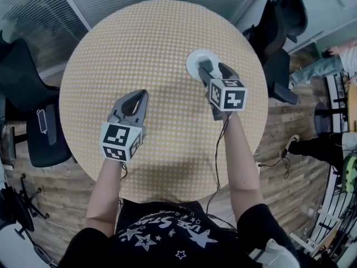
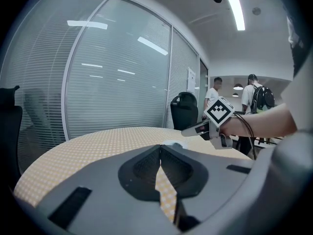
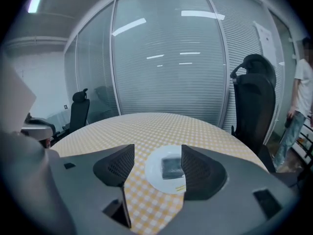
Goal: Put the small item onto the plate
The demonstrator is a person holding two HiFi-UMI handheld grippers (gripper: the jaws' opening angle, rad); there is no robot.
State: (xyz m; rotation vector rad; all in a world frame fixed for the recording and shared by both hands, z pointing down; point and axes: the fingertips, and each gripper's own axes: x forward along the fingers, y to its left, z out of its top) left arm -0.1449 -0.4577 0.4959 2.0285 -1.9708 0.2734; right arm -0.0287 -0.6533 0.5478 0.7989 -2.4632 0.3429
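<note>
Right gripper (image 3: 157, 154) wide apart (empty) over plate (image 3: 153, 176)

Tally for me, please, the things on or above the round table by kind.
White plate: 1
Small dark item, lying on the plate: 1
Grippers: 2 (left gripper, claw shut; right gripper, claw open)
Total: 4

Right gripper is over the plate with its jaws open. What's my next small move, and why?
Probably lift the right gripper straight up and away. The small dark item lies flat on the white plate and the jaws stand apart, holding nothing, so placing looks done.
</note>
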